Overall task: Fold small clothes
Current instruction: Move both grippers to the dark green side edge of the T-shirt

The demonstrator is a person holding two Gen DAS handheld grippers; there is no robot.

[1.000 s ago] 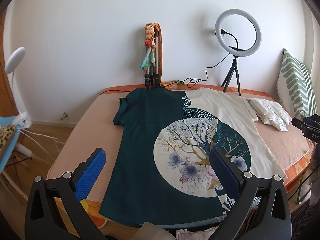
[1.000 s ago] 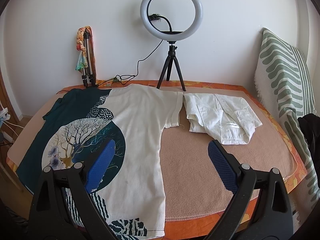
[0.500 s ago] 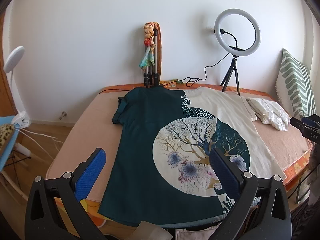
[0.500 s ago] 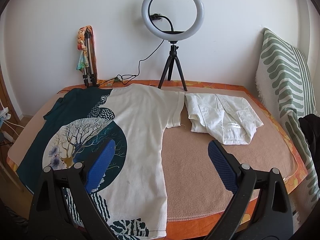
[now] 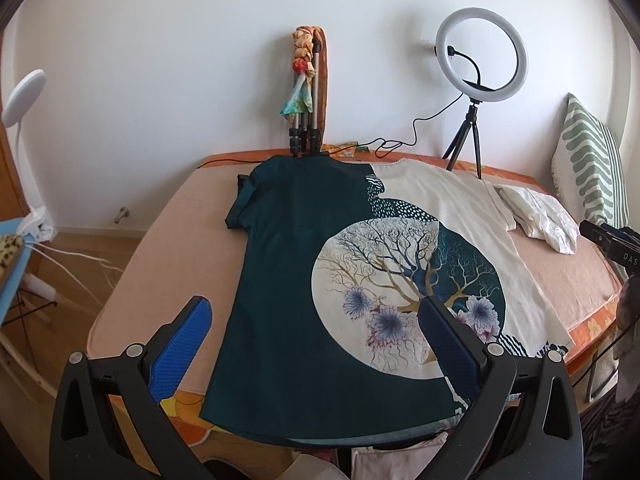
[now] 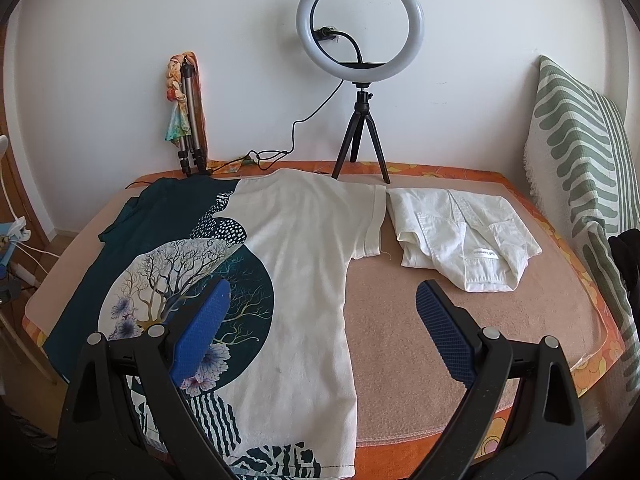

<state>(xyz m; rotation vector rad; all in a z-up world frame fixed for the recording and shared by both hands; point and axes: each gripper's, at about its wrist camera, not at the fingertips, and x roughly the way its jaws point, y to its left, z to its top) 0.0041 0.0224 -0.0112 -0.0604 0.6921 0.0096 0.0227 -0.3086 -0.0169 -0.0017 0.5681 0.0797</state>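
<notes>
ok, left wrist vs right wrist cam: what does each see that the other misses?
Left wrist only: the white clip-on lamp at far left, the wooden floor beside the bed, and the tip of the other tongs at the right edge.

Right wrist only: the folded white shirt's label and the tee's cream sleeve laid flat.

Both: the teal-and-cream tree-print T-shirt spread flat, the folded white shirt, the white ring light on a black tripod, the green-striped cushion. Both tongs open, empty.
</notes>
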